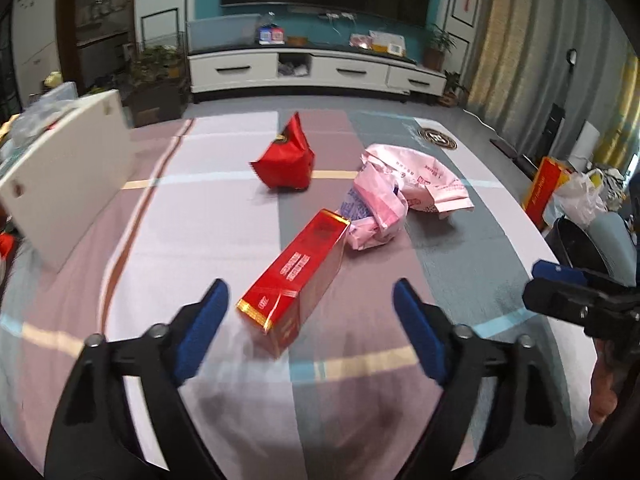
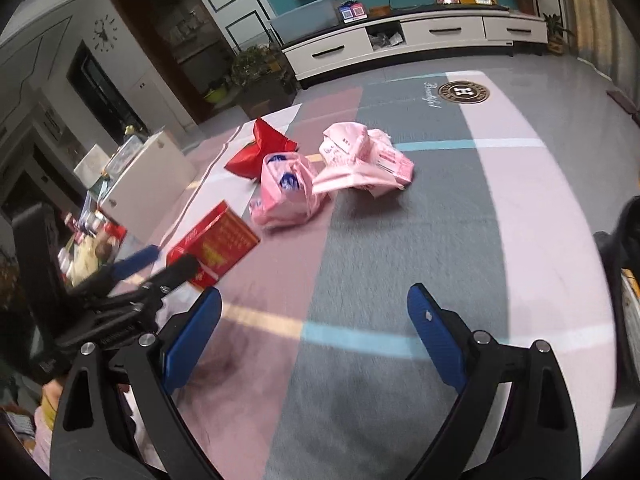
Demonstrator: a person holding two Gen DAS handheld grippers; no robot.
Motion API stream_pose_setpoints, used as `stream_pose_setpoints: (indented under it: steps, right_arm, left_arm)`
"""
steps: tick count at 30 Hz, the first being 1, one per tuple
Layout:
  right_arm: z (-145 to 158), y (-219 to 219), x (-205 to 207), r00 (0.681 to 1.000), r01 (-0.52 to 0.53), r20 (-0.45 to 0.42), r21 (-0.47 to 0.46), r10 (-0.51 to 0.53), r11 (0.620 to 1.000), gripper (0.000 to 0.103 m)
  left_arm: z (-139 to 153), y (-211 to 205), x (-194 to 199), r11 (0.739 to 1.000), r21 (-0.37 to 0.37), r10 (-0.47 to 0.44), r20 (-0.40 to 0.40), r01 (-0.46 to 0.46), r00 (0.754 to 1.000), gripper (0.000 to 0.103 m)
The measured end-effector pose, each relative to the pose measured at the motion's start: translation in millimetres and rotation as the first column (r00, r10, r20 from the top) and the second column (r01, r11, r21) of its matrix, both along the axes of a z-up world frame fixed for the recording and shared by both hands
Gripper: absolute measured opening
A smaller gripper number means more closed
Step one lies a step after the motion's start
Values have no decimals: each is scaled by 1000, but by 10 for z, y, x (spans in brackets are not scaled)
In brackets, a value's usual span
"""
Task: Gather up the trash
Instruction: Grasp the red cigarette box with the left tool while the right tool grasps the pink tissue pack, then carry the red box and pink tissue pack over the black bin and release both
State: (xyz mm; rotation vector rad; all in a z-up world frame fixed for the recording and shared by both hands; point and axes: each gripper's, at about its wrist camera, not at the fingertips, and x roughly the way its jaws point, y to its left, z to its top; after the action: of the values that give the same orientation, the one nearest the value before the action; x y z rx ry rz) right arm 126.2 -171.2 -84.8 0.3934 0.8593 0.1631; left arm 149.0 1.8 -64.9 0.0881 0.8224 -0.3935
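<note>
Blue-padded fingers of the left tool (image 1: 310, 330) are closest to me, spread wide with nothing pressed between them, pointing down at a striped rug (image 1: 180, 208) on the floor. Right in front of that gap, a bit past the fingertips, lies a long red carton (image 1: 296, 272) with gold trim, flat on the rug and angled away to the right. Its far end is just beside a crumpled pink plastic bag (image 1: 372, 220). Further out and to the right of that sits a second pink wrapper (image 1: 416, 180), flatter and printed. Straight ahead, beyond the carton, there's a puffy red packet (image 1: 286, 160) standing on its own.

Over on the right side, the right tool (image 2: 314, 338) is open too, holding nothing, hovering over bare rug with the trash pile well ahead of it and slightly left. A white board (image 1: 68, 176) leans up off to the left tool's left.
</note>
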Motion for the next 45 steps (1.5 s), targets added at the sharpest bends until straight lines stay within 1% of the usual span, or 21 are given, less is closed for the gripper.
stream_pose_setpoints:
  steps: [1,2,3,4,6,9,11,12,15,18,21,22,23,24,25,27,29,32,38,41,45]
  right_arm:
    - [-7,7,46,1000,1,-1,4,-1,1000,92]
    - [-20,14,95,1000,0,-2,9,0,1000,92]
    - [-39,28,166,1000,3,-4,14,-3,1000,92]
    - [-51,30,209,1000,3,-7,16,-3,1000,92]
    - [-82,67,321,1000,5,-14,18,-4,1000,92]
    - [-100,130,433,1000,4,-9,22,-4,1000,92]
    - [-120,185,520,1000,6,-4,22,-6,1000,92]
    - [-135,216,563,1000,6,-4,23,-6,1000,92]
    - [-171,321,683,1000,8,4,6,-8,1000,92]
    - [-186,431,811,999,24,23,-13,-24,1000,91]
    - [-206,559,930,998,50,44,-56,-48,997,85]
    - [-220,577,966,998,54,40,-67,-52,996,79]
    - [-245,606,998,998,55,33,-77,-53,995,67]
    - [-274,634,1026,998,58,19,-98,-57,993,59]
    - [-296,639,1037,998,60,10,-107,-59,992,42]
    - [-297,640,986,998,60,20,-101,-59,993,35]
    - [-268,656,887,999,39,28,-110,-37,993,32]
    - [-222,660,697,1000,3,28,-111,0,994,30]
    - [-48,597,169,997,-63,37,-93,67,994,30]
    - [45,533,-71,997,-69,41,-88,72,994,30]
    - [153,452,-366,996,-66,50,-103,72,992,30]
  left_arm:
    - [-25,-17,39,1000,5,-6,-4,6,1000,72]
    - [-57,-37,74,1000,9,-20,-9,20,1000,63]
    - [-96,-59,108,999,10,-37,-15,37,999,51]
    - [-126,-70,123,999,18,-41,-21,42,999,44]
    - [-187,-84,127,998,23,-58,-34,58,998,23]
    - [-195,-25,62,998,-16,-58,-37,57,998,23]
    - [-164,97,10,998,-67,-21,-39,19,999,23]
    - [-143,164,-13,997,-77,12,-36,-15,999,23]
    - [-81,303,-55,993,-91,73,-28,-76,997,23]
    - [-26,407,-100,990,-79,115,-1,-115,993,23]
    - [-29,477,-110,988,-80,134,-1,-133,991,23]
    - [-36,488,-114,987,-82,138,-6,-138,990,23]
    - [-42,505,-118,986,-85,142,-11,-142,990,23]
    - [-57,521,-125,985,-85,149,-17,-150,989,23]
    - [-65,532,-131,985,-84,151,-20,-152,988,23]
    - [-74,538,-158,985,-84,150,-21,-151,988,23]
    - [-74,543,-202,985,-81,152,-22,-153,988,23]
    - [-53,538,-266,983,-90,158,-31,-160,987,23]
    - [52,444,-510,982,-102,153,-31,-156,988,23]
    - [127,375,-676,983,-113,142,-25,-144,989,23]
    - [226,275,-923,986,-101,130,0,-129,992,23]
